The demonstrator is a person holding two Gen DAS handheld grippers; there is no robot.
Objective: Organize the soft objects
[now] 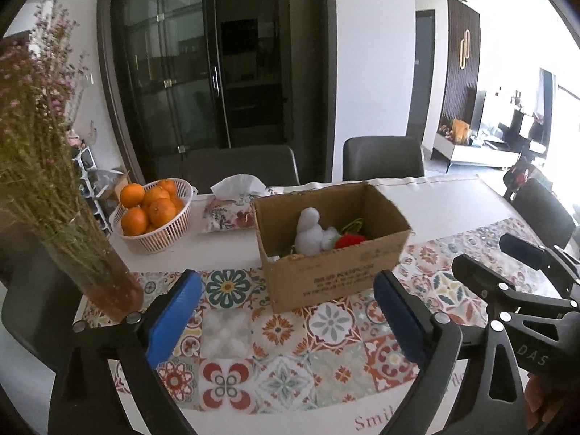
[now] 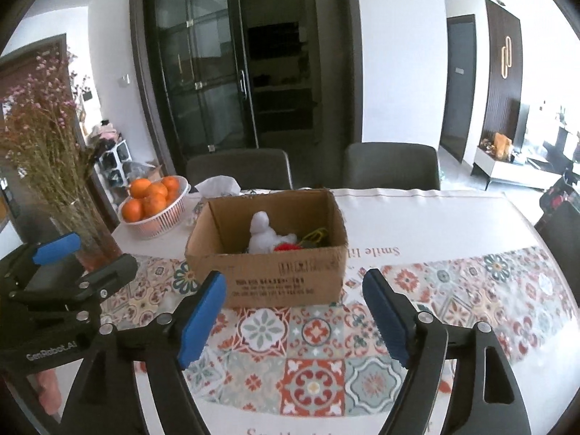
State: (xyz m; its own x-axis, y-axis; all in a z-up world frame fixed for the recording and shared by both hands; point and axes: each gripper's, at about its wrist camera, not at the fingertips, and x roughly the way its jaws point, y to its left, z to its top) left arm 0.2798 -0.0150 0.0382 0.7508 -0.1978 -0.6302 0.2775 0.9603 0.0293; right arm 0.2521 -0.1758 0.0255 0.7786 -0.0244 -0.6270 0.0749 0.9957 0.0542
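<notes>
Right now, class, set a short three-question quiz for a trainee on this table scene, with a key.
1. True or false: the cardboard box has its top shut.
2. What fills the white basket left of the box?
   A. tissues B. oranges C. socks
3. Fill in: the left gripper and right gripper both hang over the patterned ____, jaws apart with nothing between them.

Key
1. False: it is open, with a white soft toy and something red inside.
2. B, oranges.
3. Tablecloth.
</notes>
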